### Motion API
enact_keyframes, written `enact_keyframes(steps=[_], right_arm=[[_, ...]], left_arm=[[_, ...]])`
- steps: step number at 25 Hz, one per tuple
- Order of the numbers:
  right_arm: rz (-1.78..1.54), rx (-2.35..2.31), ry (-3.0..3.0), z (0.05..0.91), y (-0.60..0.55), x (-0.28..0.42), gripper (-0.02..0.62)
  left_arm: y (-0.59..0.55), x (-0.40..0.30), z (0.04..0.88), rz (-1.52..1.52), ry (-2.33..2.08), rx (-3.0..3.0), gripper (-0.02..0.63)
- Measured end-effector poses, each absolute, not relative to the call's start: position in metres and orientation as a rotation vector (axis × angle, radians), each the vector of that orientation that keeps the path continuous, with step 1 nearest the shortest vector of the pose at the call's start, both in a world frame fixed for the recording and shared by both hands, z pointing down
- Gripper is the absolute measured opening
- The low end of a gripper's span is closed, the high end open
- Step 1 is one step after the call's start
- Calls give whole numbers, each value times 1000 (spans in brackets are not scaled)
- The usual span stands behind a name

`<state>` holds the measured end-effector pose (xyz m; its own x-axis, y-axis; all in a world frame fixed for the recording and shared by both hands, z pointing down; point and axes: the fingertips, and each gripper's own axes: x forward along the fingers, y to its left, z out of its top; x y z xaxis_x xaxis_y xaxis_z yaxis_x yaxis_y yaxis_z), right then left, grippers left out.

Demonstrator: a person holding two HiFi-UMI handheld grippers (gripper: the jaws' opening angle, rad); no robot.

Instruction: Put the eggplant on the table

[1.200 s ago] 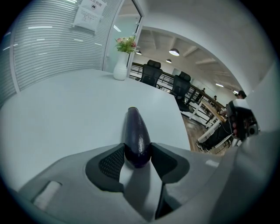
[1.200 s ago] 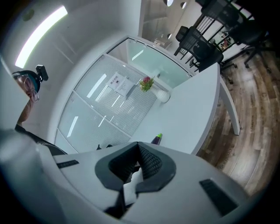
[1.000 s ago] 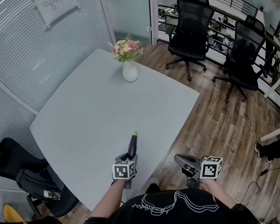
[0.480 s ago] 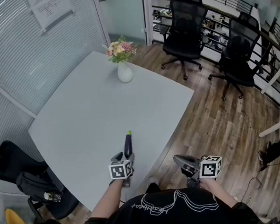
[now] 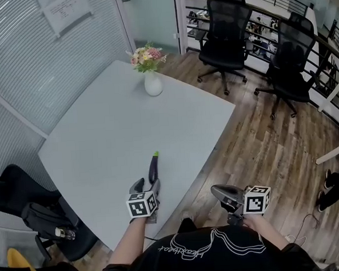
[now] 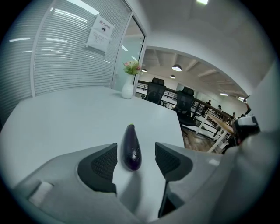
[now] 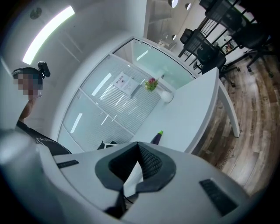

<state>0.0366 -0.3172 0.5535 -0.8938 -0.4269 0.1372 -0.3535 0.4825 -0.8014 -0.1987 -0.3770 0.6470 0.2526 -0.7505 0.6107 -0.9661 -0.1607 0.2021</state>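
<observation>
White vase (image 5: pixel 153 84) holds flowers (image 5: pixel 146 56); eggplant (image 5: pixel 153 168) apparently rests on table (image 5: pixel 100 130).

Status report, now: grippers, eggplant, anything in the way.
Left gripper jaws opening, pads clear of the eggplant between them. Right gripper shut, empty. Eggplant lying on table. Nothing in the way; vase at far end.
</observation>
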Motion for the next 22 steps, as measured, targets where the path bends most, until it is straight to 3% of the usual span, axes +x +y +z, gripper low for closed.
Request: enact_keyframes(steps=[12, 22], right_arm=[[-1050, -567, 2837, 502, -288, 17, 5], [-927, -504, 2885, 478, -246, 5, 5]], left_arm=[[-308, -153, 527, 155, -1346, 2165, 248], [-231, -88, 477, 24, -1085, 2258, 75]])
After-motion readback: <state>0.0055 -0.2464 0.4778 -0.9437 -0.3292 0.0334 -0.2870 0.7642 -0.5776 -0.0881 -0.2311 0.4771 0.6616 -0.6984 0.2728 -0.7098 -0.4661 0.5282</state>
